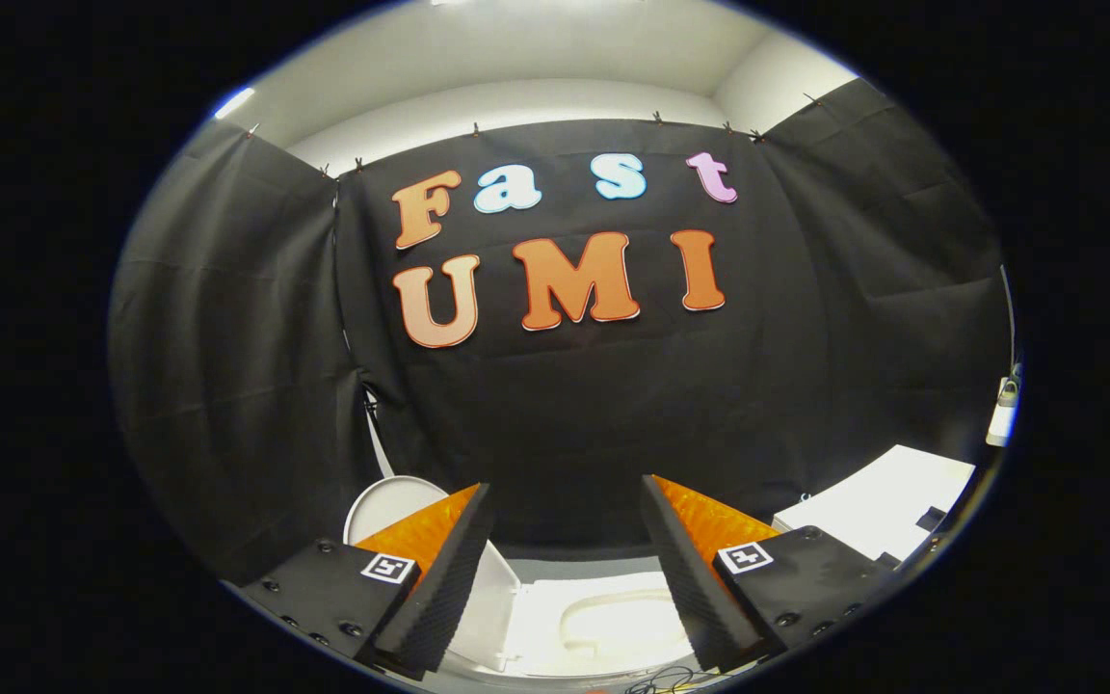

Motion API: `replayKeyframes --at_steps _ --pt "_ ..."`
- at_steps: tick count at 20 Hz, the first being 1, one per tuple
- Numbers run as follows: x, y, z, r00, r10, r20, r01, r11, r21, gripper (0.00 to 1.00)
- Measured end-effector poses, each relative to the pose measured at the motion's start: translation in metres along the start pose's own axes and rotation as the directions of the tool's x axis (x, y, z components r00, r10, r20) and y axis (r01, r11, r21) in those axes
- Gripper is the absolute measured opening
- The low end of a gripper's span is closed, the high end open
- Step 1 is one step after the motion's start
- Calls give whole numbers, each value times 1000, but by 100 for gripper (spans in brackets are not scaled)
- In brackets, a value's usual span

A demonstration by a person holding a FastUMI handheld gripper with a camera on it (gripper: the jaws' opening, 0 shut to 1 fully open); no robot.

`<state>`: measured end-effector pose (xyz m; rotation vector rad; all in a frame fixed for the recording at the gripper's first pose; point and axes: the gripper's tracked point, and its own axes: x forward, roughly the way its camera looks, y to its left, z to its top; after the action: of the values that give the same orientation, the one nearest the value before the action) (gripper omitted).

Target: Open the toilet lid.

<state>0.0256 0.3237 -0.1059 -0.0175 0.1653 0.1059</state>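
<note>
The claw (567, 501) is hovering with its fingers (444, 569) spread wide apart, pinching nothing. Just below and between them the white toilet (603, 627) is sitting with its bowl exposed and the oval seat ring (613, 617) lying flat around the opening; what is inside the bowl is washed out by glare and cannot be told. The toilet lid (389, 501) is standing raised, a pale rounded panel partly hidden behind the left finger. A tangle of dark cable (661, 680) is lying nearest, under the fingertips. Beyond the right finger a white tabletop (887, 511) is showing. Further off, black cloth (565, 414) is hanging as the booth's wall, and above it a pale ceiling (516, 58) is curving over
</note>
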Motion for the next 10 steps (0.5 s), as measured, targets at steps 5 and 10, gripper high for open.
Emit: replayKeyframes --at_steps 5,10 --pt "2 -11 8 999 -27 18 27 1000 3 98" --pt "0 -14 13 999 -37 35 37 999 -10 98"
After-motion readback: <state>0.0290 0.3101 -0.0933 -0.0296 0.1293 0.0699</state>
